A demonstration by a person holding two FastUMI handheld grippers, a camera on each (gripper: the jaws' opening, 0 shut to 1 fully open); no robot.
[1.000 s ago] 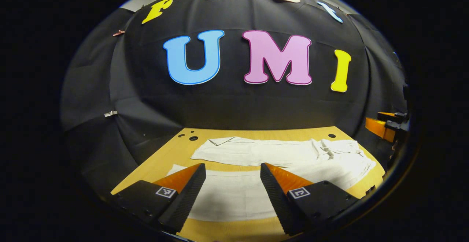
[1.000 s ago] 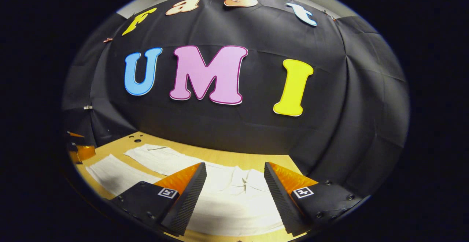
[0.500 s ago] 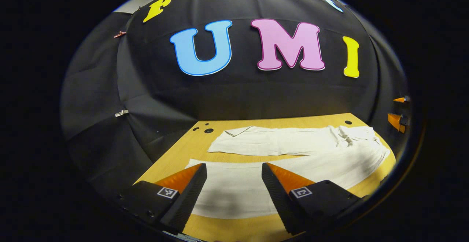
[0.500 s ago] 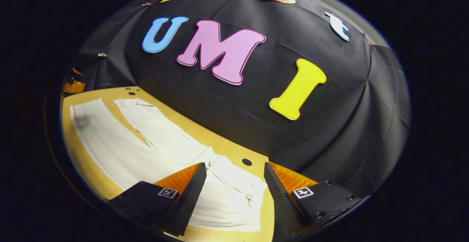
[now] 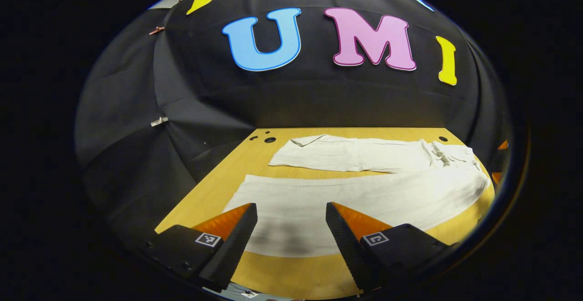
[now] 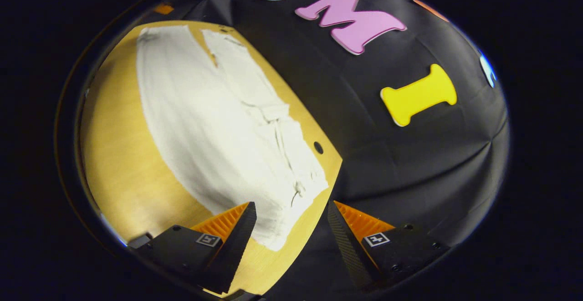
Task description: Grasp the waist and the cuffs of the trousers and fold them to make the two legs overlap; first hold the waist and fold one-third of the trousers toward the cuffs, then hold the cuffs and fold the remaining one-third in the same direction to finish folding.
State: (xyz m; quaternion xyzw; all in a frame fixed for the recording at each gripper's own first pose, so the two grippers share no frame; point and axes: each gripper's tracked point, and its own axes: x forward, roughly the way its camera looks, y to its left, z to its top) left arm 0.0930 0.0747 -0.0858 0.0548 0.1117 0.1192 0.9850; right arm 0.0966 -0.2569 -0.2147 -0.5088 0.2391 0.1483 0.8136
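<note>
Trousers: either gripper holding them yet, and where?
No. Both grippers' jaws stand open above the trousers: left gripper over a leg, right gripper by the waist.

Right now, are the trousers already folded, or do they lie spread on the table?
Spread, not folded. The trousers lie flat on the table, both legs side by side with bare wood between them, not overlapping.

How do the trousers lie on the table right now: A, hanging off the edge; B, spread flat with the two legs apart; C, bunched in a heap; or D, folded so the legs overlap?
B: the trousers lie flat on the table, with a strip of bare wood between the two legs.
</note>
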